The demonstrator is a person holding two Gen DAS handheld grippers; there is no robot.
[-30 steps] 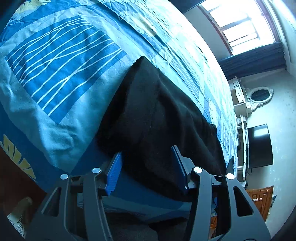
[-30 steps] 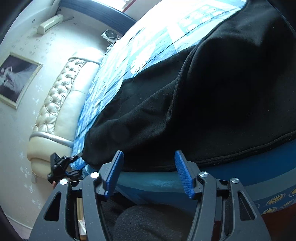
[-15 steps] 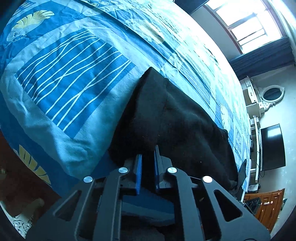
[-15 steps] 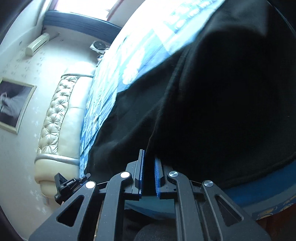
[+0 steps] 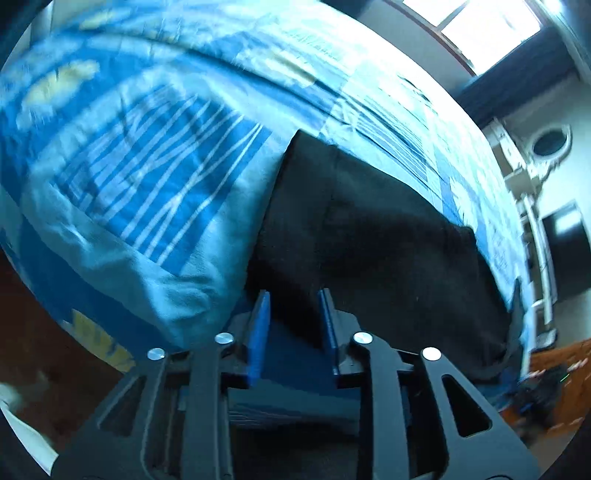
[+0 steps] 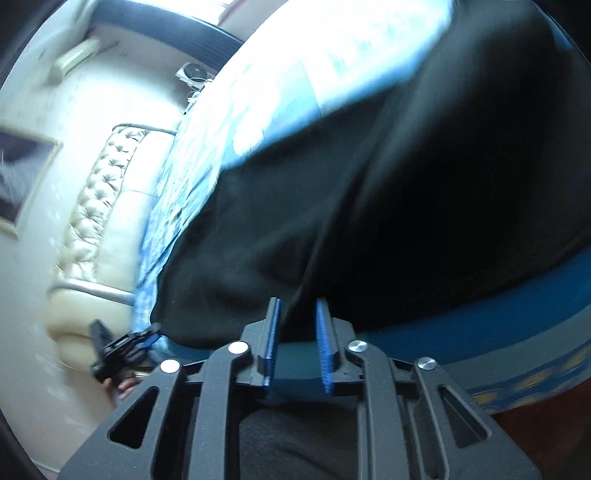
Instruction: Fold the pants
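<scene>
A wide bed fills most of both views, covered by a blue patterned duvet with white line stripes and pale yellow leaf prints. At its head stands a cream tufted leather headboard against a pale wall, where a framed dark picture hangs and a white wall-mounted air conditioner sits high up. Bright daylight pours through a large window with a dark blue curtain beneath it. Along the far wall are a white dresser with an oval mirror, a black flat television screen and an orange-brown wooden cabinet. The floor beside the bed is dark reddish-brown.
</scene>
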